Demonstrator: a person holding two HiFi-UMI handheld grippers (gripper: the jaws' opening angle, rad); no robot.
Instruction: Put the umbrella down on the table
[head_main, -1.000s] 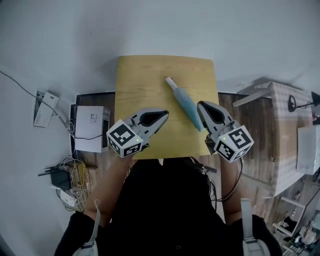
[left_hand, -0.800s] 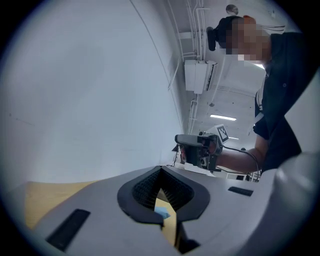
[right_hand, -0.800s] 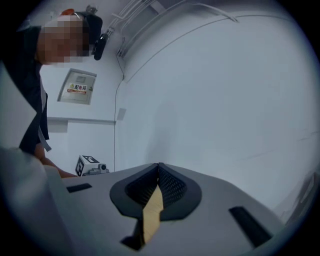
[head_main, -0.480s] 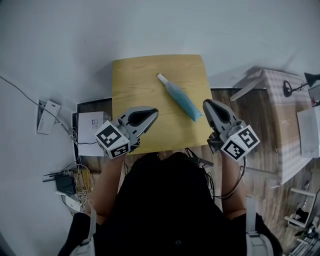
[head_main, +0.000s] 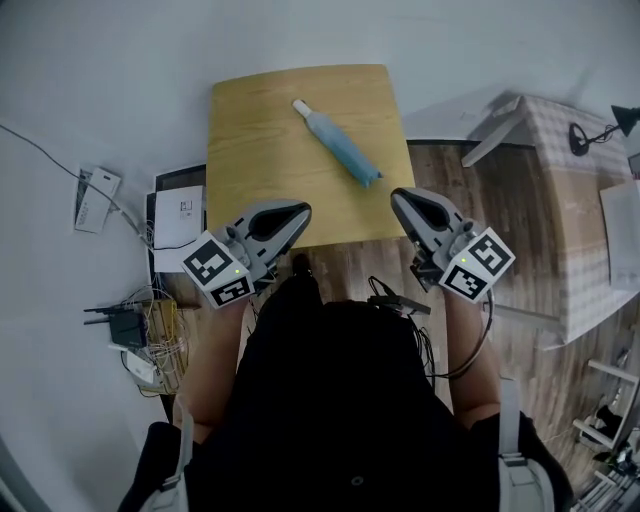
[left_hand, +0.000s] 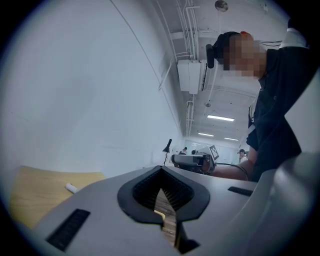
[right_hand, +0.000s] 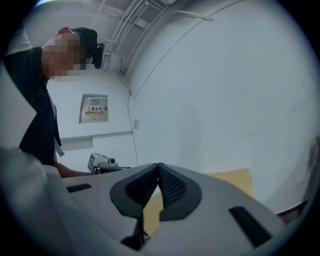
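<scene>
Yellow wood tops the table, and the folded blue umbrella lies flat on it, toward the right side. Its long axis runs on a diagonal: the white end points to the far left and the blue end to the near right, stopping just short of the table's right edge. Your left gripper sits at the near left corner and your right gripper just off the near right corner, both well apart from the umbrella. On each one the jaws are pressed together at the tips with nothing between them. From the left gripper view you can see only the umbrella's white end on the tabletop.
</scene>
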